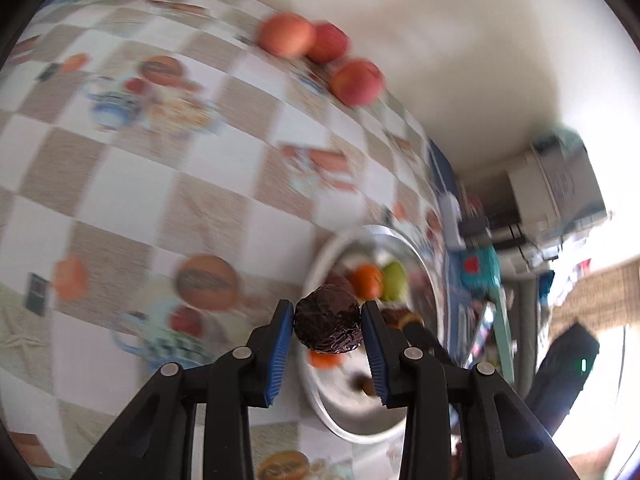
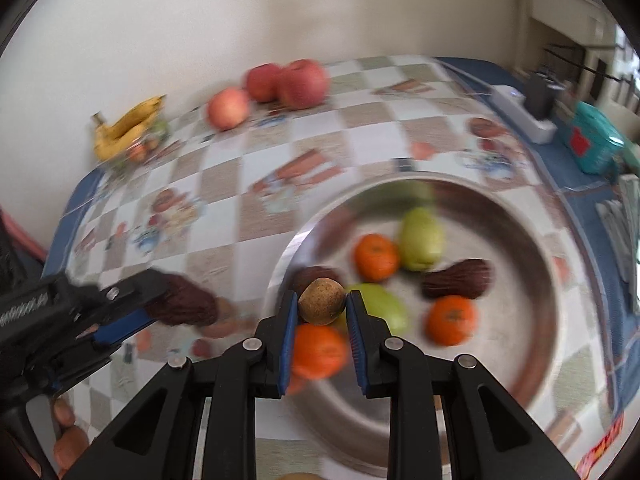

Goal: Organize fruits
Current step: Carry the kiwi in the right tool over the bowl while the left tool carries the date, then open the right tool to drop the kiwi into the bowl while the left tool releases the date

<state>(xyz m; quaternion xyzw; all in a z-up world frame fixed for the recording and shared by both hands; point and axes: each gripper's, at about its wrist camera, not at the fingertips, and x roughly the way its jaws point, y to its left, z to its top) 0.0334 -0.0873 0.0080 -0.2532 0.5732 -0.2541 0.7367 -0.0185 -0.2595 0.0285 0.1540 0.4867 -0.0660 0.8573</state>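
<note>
My left gripper [image 1: 328,320] is shut on a dark wrinkled passion fruit [image 1: 328,322], held above the near rim of the metal bowl [image 1: 320,400]. My right gripper [image 2: 322,300] is shut on a small brown round fruit [image 2: 322,300] over the bowl's left rim [image 2: 280,256]. The bowl holds oranges [image 2: 376,257], green pears [image 2: 422,238] and dark passion fruits [image 2: 460,278]. The left gripper also shows in the right wrist view [image 2: 160,300] with its dark fruit [image 2: 186,304], left of the bowl. Three red apples [image 2: 300,80] and bananas [image 2: 128,124] lie at the table's far edge.
The table has a checkered printed cloth [image 2: 224,176] and stands against a white wall. A white power strip [image 2: 520,116] and a teal packet [image 2: 596,140] lie at the right edge. A grey box [image 1: 556,188] sits beyond the table in the left wrist view.
</note>
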